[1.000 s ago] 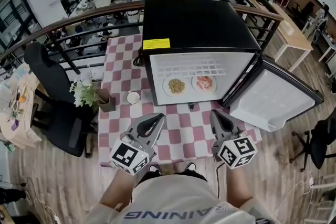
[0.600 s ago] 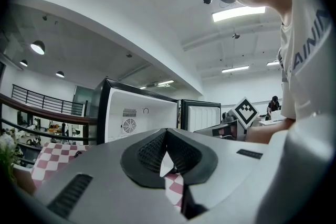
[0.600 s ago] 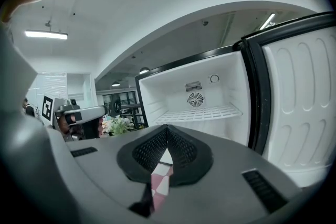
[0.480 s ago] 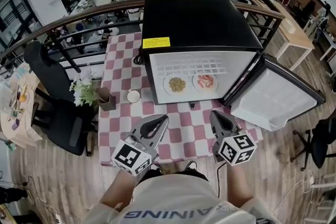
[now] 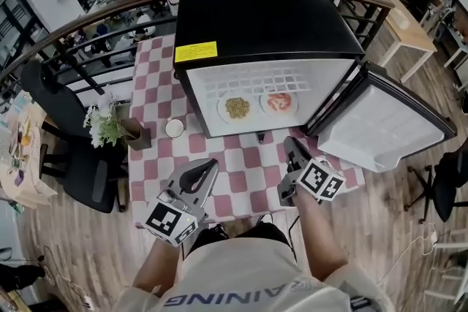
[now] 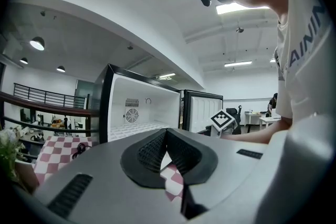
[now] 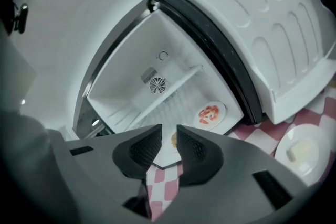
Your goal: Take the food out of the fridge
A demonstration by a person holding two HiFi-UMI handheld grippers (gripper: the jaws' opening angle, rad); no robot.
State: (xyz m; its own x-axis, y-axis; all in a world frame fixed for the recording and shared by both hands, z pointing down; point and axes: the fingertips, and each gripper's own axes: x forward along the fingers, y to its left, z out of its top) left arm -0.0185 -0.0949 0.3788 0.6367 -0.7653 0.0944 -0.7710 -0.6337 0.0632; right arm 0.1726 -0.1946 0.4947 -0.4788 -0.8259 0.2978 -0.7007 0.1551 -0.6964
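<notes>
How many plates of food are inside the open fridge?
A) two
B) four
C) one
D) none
A: the fridge holds a plate of brownish food and a plate of reddish food, side by side on its floor.

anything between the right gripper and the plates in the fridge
Nothing visible. The door is swung open, and checkered cloth lies between the right gripper, its jaws opening with nothing between them, and the left plate and right plate.
</notes>
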